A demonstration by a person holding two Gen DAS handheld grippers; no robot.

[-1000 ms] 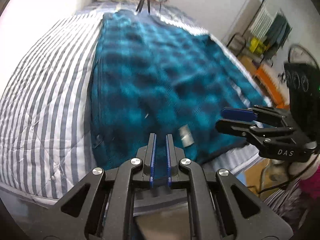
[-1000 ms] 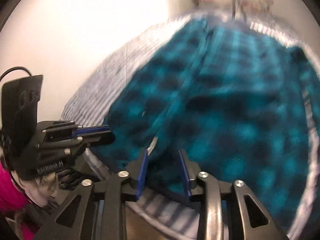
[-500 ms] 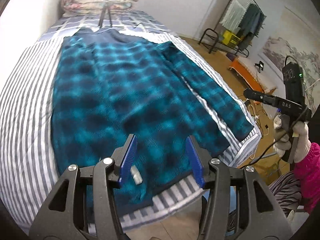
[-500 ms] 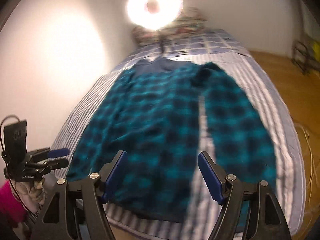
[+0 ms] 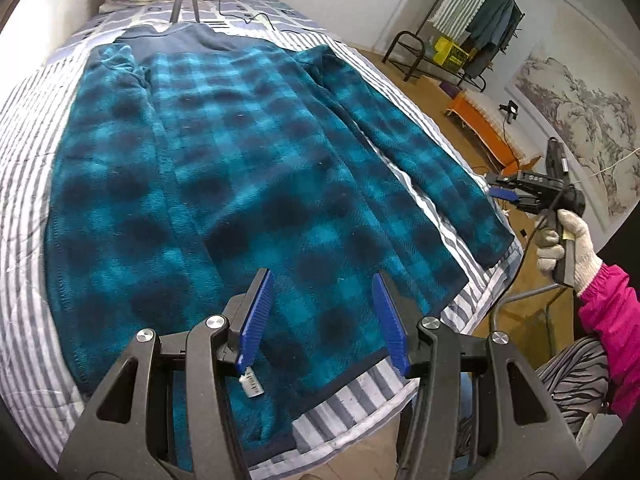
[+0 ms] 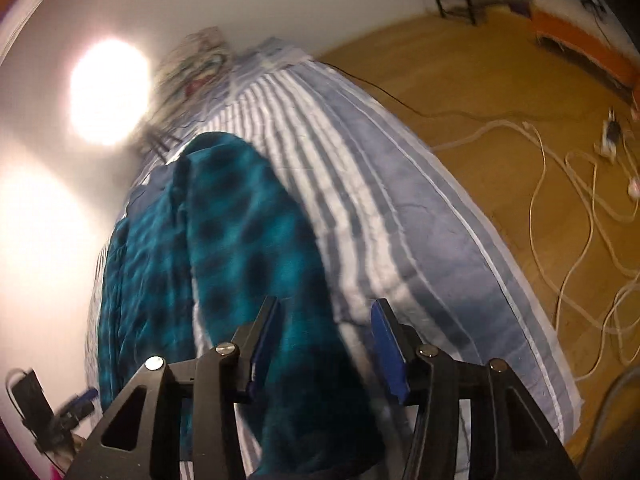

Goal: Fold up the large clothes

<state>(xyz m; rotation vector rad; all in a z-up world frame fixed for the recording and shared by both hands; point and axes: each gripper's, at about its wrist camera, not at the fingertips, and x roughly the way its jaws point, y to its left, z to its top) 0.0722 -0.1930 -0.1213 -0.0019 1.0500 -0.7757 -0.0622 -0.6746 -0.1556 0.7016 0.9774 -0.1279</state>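
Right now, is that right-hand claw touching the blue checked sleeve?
Cannot tell. In the right wrist view the sleeve runs between the right gripper's open jaws, but blur hides any contact.

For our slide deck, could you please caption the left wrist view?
Open left tool above a teal plaid fleece top spread flat on a striped bed.

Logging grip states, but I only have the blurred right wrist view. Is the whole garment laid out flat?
Observer: Yes, the plaid garment lies spread on the striped bed, collar at the far end.
Operator: Where is the left tool?
Observer: The left tool hovers over the near hem; its jaws have just been opening, nothing between them.
Operator: What holds the right tool?
Observer: A gloved hand holds the right tool off the bed's edge beside the sleeve cuff; its jaws have just been closing, no cloth visibly gripped.
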